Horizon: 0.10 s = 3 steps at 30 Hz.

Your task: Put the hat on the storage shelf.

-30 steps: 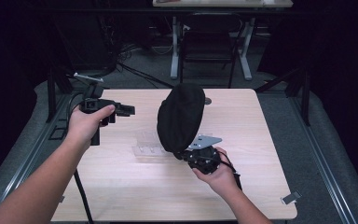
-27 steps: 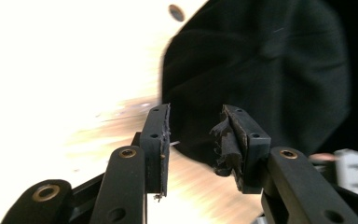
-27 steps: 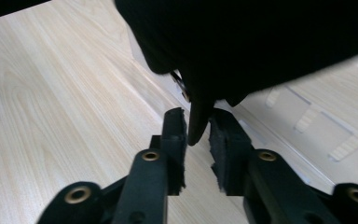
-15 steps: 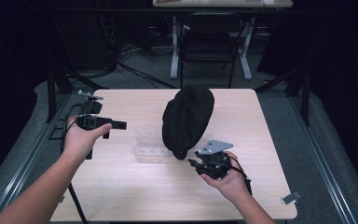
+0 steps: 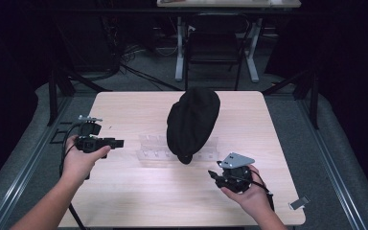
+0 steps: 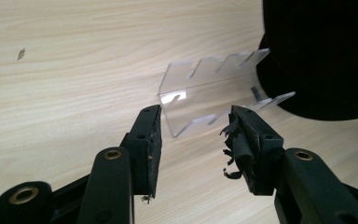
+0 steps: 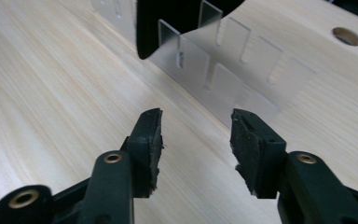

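A black cap (image 5: 193,122) rests on a clear slotted acrylic rack (image 5: 154,147) in the middle of the wooden table (image 5: 124,191). My left gripper (image 5: 120,143) hovers at the table's left side, pointing right toward the rack, open and empty. In the left gripper view the rack (image 6: 200,93) lies just beyond the open jaws, the cap (image 6: 321,51) at the upper right. My right gripper (image 5: 213,176) is held near the front right, below the cap, open with nothing between its pads. Its view shows the rack (image 7: 242,70) and the cap's edge (image 7: 168,18) ahead.
A chair and a desk's legs stand beyond the table's far edge. Dark metal rails run along both sides of the table. A small grey clip (image 5: 299,203) lies off the table's front right corner. A hole (image 7: 347,36) shows in the tabletop.
The left gripper has dropped back toward the near left side. The right gripper has let go of the cap and pulled back toward the front right. The cap now rests on the rack.
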{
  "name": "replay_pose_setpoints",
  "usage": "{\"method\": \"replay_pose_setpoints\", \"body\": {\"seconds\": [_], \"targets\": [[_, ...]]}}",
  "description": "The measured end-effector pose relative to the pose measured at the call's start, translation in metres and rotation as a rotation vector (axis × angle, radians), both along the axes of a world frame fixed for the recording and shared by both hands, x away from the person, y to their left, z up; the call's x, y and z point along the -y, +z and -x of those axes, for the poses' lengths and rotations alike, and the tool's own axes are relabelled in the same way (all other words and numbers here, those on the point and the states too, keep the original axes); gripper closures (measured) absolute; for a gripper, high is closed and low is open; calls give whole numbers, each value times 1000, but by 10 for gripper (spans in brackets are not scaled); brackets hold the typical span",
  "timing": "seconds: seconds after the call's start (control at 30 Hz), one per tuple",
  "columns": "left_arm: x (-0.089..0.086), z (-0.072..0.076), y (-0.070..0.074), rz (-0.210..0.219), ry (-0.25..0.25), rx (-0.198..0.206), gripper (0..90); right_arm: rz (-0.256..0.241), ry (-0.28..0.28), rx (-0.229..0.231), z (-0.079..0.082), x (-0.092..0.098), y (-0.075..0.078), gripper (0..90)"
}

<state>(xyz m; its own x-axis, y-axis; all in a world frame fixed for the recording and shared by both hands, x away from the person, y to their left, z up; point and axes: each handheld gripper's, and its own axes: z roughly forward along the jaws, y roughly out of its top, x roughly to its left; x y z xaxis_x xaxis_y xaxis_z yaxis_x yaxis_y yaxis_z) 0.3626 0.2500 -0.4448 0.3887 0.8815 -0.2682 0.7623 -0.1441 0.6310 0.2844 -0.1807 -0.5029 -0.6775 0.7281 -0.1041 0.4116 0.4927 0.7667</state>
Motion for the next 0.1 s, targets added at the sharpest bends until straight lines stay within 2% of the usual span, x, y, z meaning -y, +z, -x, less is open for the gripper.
{"method": "replay_pose_setpoints", "body": {"seconds": [0.07,0.1], "targets": [[-3,4,-8,-17,5,23,533,12,-17,42,2,7,0,486],[-4,6,-12,-19,7,22,526,8,-27,64,2,10,0,476]]}}
